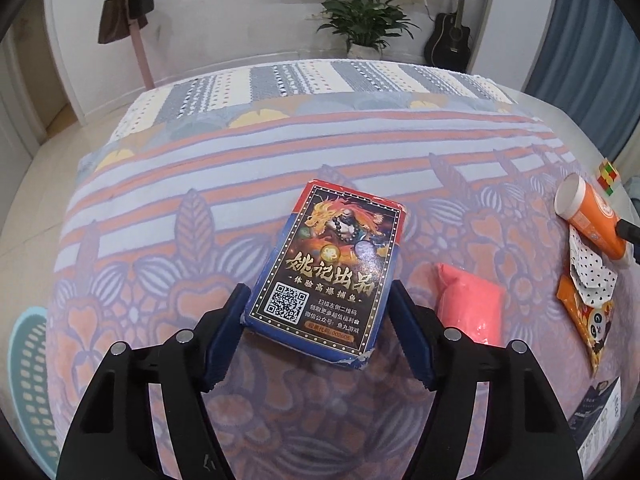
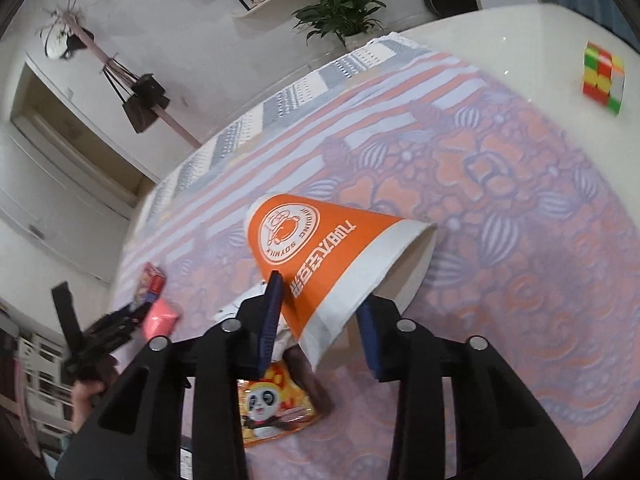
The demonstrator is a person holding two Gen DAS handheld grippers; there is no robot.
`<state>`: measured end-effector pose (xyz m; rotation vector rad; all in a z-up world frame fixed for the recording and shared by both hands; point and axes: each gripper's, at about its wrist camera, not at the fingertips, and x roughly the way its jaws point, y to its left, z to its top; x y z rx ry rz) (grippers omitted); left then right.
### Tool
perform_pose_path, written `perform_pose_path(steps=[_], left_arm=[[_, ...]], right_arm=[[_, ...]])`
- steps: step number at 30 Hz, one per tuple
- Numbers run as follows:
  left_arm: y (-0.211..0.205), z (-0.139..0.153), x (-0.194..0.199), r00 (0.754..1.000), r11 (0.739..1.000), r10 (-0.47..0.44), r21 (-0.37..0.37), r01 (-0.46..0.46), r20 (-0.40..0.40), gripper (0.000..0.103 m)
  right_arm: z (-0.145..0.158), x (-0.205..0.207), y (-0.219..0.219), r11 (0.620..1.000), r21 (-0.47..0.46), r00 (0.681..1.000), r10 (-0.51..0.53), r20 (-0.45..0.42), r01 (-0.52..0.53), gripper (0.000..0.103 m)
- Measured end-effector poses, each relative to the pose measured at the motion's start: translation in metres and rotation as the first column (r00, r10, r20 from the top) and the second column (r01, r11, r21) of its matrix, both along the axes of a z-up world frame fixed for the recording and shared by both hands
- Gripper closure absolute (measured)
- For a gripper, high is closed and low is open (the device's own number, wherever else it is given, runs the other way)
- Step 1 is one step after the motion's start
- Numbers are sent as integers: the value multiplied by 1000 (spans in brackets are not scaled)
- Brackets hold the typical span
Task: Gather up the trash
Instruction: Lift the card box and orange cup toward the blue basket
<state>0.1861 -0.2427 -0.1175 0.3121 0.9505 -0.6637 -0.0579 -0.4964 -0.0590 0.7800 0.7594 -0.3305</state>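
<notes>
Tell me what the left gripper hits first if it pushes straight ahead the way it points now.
The left gripper already has the blue card box between its fingers, so that box is first. Past the box, only the patterned tablecloth lies ahead, though depth is hard to judge.

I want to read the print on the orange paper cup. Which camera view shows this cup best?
The right wrist view: the orange paper cup fills the centre, held between the right tool fingers, logo readable. The left wrist view shows the cup only small at the right edge.
</notes>
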Motion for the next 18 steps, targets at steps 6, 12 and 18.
perform_pose_path(steps=[6, 12, 18], left_arm=[[6, 8, -3, 1000, 999, 17, -49, -16, 18, 37], [30, 41, -1, 997, 983, 69, -174, -65, 21, 37], [72, 78, 1, 988, 942, 157, -301, -146, 12, 37]], right_arm=[[16, 10, 21, 997, -60, 999, 48, 22, -47, 94], [48, 26, 57, 973, -209, 995, 101, 18, -95, 101], [91, 48, 102, 929, -333, 981, 188, 56, -159, 101]])
